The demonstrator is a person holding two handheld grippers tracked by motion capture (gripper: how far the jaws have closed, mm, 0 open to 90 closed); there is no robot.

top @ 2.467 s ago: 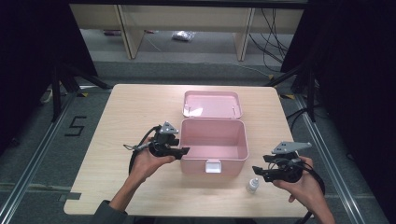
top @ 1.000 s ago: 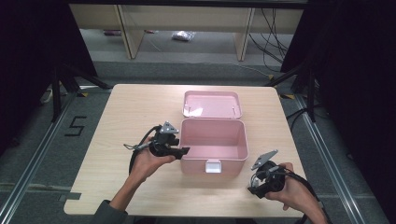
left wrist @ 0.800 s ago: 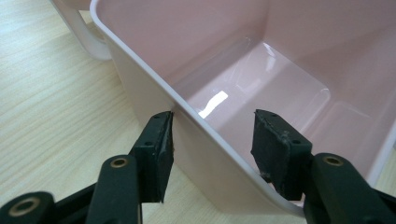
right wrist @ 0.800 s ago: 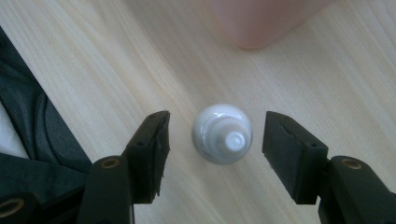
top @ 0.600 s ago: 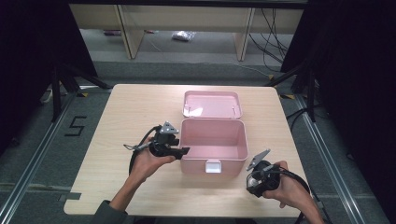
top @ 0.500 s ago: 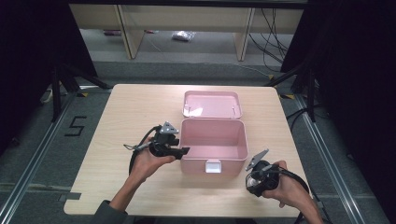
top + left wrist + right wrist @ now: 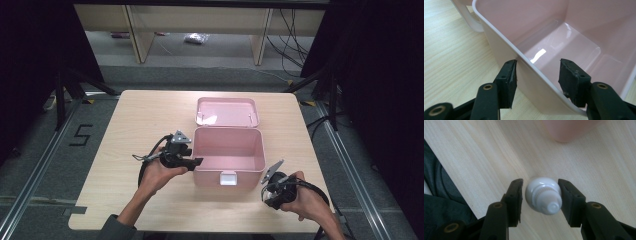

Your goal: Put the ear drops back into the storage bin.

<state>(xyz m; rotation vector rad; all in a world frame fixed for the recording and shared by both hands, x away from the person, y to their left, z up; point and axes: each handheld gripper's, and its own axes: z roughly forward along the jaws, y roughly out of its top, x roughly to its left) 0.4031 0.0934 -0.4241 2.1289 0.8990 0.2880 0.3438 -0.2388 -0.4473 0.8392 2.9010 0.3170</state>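
Pink box [image 7: 228, 154] sits open at centre frame in the high view, lid [image 7: 226, 111] laid back flat behind it, inside bare as far as visible. Left tongs [image 7: 537, 75] straddle the box's near-left wall, one jaw outside and one inside, with a gap on the inner side; spread, steadying rather than clamping, by the look of it. Right tongs [image 7: 540, 196] are low on the worktop [image 7: 135, 115] at lower right of the high view, jaws either side of a small white bottle [image 7: 544, 195] lying on the wood just beside the box's front corner. Right jaw looks to touch it, left jaw shows a sliver of gap: bracketing, not yet gripping. Judgement: packing barely started; the pick is about to close, then lift, carry into the box, release, and likely shutting the lid remain. In the high view the bottle is hidden under the hand [image 7: 305, 200] and tongs. Its label and lower body are hard to make out.
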